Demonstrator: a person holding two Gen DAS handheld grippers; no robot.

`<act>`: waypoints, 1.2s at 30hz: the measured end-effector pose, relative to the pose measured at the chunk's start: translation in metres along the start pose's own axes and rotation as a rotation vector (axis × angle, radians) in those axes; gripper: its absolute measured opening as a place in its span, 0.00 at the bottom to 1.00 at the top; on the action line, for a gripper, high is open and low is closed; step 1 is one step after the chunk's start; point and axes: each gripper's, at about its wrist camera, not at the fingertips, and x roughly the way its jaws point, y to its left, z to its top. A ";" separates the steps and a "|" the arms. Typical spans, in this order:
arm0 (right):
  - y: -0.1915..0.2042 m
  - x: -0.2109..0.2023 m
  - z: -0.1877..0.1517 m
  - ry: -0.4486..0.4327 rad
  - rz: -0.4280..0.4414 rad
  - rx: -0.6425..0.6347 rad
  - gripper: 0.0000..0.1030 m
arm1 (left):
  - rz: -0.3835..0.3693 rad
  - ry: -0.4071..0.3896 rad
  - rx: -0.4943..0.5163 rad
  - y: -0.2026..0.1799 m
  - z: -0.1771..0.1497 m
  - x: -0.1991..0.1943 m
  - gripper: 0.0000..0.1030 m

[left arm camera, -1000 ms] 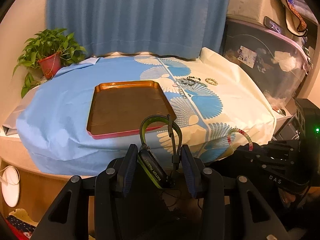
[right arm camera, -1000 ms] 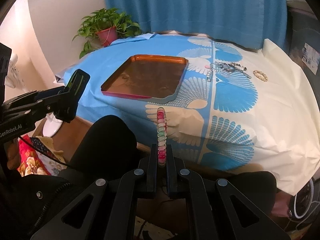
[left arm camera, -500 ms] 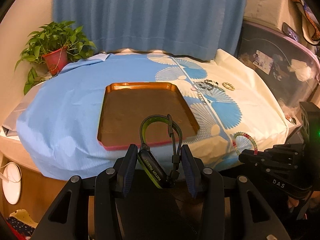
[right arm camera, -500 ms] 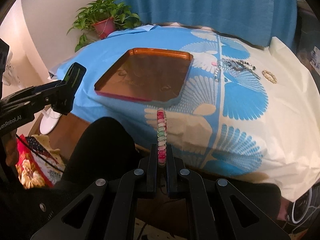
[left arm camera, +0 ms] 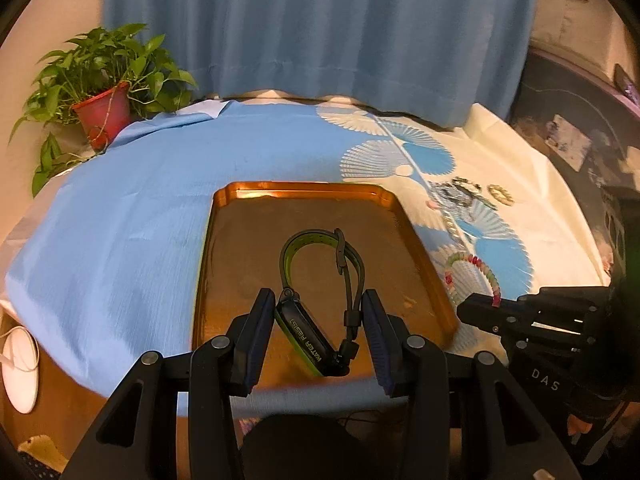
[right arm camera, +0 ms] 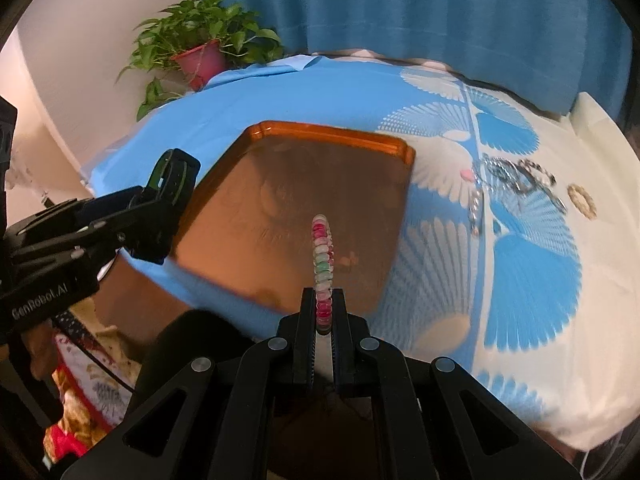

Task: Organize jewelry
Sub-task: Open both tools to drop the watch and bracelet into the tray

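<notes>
Both grippers angled down over the orange tray, each carrying a piece.

The left gripper (left arm camera: 316, 324) tilts steeply downward, jaws pinching a black-and-green watch (left arm camera: 306, 334) whose strap loops up toward 12 o'clock above the tray (left arm camera: 224, 248). At its 3 o'clock, the right gripper (right arm camera: 323, 312) points down too, jaws pressed together on a pink-and-green beaded bracelet (right arm camera: 322, 254) standing edge-on. More jewelry (right arm camera: 516, 178) lies on the bench cloth (right arm camera: 532, 264) at 2 o'clock, well apart from the tray.
</notes>
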 end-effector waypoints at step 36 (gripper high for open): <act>0.020 -0.052 -0.047 -0.061 -0.174 -0.068 0.86 | 0.135 -0.020 0.064 -0.024 -0.049 -0.066 0.99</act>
